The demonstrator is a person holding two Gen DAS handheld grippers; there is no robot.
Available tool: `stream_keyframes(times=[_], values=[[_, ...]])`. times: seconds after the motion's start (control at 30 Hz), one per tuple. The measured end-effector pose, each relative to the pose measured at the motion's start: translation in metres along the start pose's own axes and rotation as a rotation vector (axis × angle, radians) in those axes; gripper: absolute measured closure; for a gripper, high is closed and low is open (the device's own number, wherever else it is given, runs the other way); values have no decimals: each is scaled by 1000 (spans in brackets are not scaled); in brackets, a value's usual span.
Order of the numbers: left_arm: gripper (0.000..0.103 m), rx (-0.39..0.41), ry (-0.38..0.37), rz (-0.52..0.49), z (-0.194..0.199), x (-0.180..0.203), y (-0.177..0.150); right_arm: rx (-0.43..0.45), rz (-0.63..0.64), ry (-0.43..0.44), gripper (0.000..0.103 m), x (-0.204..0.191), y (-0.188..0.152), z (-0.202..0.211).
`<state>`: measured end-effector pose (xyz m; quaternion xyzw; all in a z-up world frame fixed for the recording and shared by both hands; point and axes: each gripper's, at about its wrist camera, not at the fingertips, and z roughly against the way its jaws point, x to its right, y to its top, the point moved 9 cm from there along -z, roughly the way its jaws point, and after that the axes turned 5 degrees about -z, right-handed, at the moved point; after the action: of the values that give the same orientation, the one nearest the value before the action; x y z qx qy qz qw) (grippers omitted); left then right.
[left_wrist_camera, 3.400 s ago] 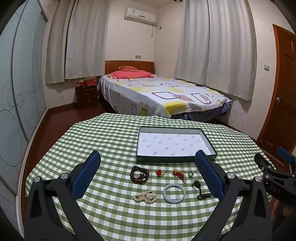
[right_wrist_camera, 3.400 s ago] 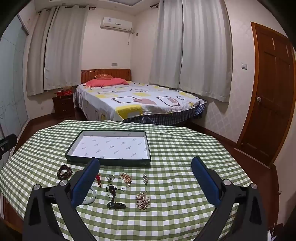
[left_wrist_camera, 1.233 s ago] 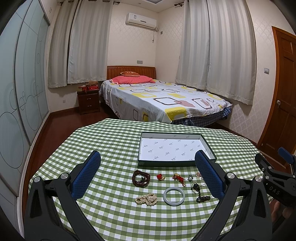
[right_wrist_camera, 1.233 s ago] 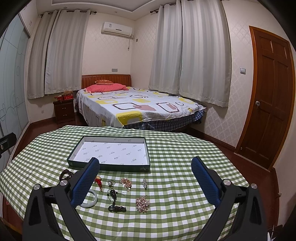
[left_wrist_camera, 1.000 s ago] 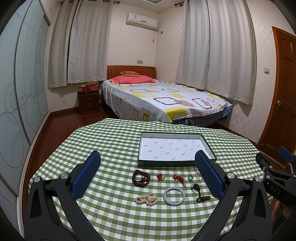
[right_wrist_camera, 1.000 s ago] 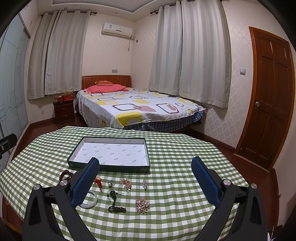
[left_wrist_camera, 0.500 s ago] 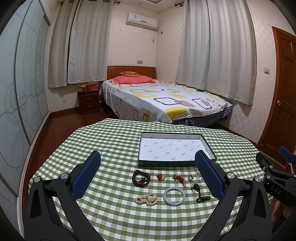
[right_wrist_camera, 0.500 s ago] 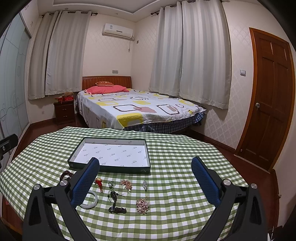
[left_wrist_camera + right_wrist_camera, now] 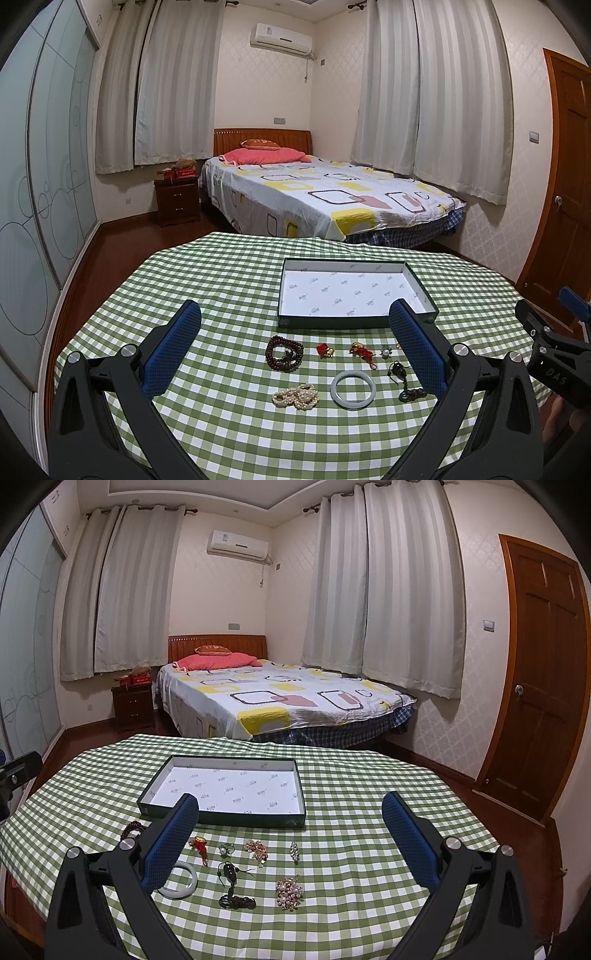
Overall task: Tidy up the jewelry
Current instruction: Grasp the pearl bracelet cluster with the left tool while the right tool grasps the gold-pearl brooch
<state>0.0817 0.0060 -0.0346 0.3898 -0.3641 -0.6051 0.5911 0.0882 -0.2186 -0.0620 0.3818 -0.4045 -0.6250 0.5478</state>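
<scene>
A dark green tray (image 9: 354, 324) with white lining, holding nothing, sits on the green checked table (image 9: 221, 280); it also shows in the right wrist view (image 9: 221, 818). In front of it lie a dark bead bracelet (image 9: 284, 352), a pearl string (image 9: 296, 396), a pale jade bangle (image 9: 352, 384), red charms (image 9: 325, 350) and a black pendant (image 9: 229, 873). A pearl brooch (image 9: 289, 890) and gold pieces (image 9: 256, 849) lie further right. My left gripper (image 9: 295, 347) and right gripper (image 9: 290, 843) are open and empty, held above the table's near side.
A bed (image 9: 280, 698) stands behind the table, a nightstand (image 9: 177, 201) to its left, a wooden door (image 9: 543, 679) at right. The right gripper's body (image 9: 554, 358) shows at the left view's right edge.
Both views have tilted up slightly and pulled back over the last seconds. The jewelry and tray have not moved. Both grippers stay open.
</scene>
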Motion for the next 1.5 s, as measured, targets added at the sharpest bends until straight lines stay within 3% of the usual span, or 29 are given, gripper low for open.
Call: stream_keyframes(times=[0.23,0.43,0.73,0.87,1.2,1.33,1.5], values=[[4,-41,-5,0,-36,-4,-31,-34,2,2,6,6,-34,-32],[4,-190,0,-1,-88,-9,-88,-105,19,-11,6,9,-74,-66],[8,-347,-12,10,-140,-11,-143,-238,20,16,7,8,-117,-100],[17,-407,-35,13,-156,-5,-159,-285,8,25,7,12,-128,-110],[19,-447,-56,-35,-175,9,-175,-328,-4,21,7,15,-138,-119],[34,-424,-46,-55,-172,10,-173,-335,-13,15,7,19,-140,-122],[61,-398,-60,-60,-170,10,-170,-355,-38,10,7,25,-144,-128]])
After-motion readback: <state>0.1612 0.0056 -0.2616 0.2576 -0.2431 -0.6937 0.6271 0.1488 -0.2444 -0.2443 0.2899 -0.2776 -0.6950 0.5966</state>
